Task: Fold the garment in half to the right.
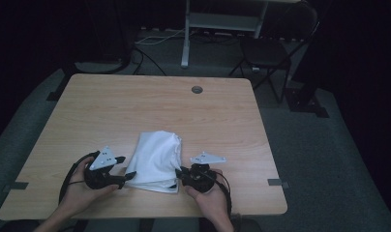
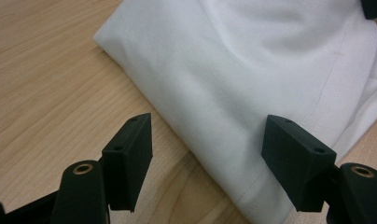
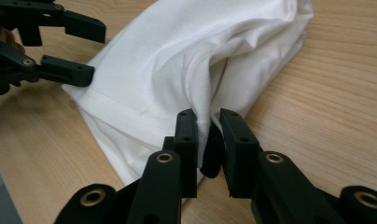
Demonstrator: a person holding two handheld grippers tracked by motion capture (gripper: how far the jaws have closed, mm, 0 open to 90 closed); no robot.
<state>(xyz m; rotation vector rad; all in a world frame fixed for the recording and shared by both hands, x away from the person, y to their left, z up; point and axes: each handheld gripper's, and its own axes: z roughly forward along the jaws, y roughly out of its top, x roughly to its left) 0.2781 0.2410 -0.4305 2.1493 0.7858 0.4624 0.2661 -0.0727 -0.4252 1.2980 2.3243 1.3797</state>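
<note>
My right claw [image 3: 209, 140] is clamped on a pinched fold of the white cloth [image 3: 177, 74]. My left claw [image 2: 210, 158] stands apart, straddling the cloth's opposite hemmed edge. The folded cloth lies on the bench [image 1: 135, 106] near its front edge.

Right tongs [image 3: 209, 140] pinching white cloth [image 3: 177, 74]

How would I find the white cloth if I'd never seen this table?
Look at the wooden table, at the edge nearest the person. The folded white cloth lies there between the left claw and the right claw. It is soft, wrinkled and the one white bundle on the wood.
</note>
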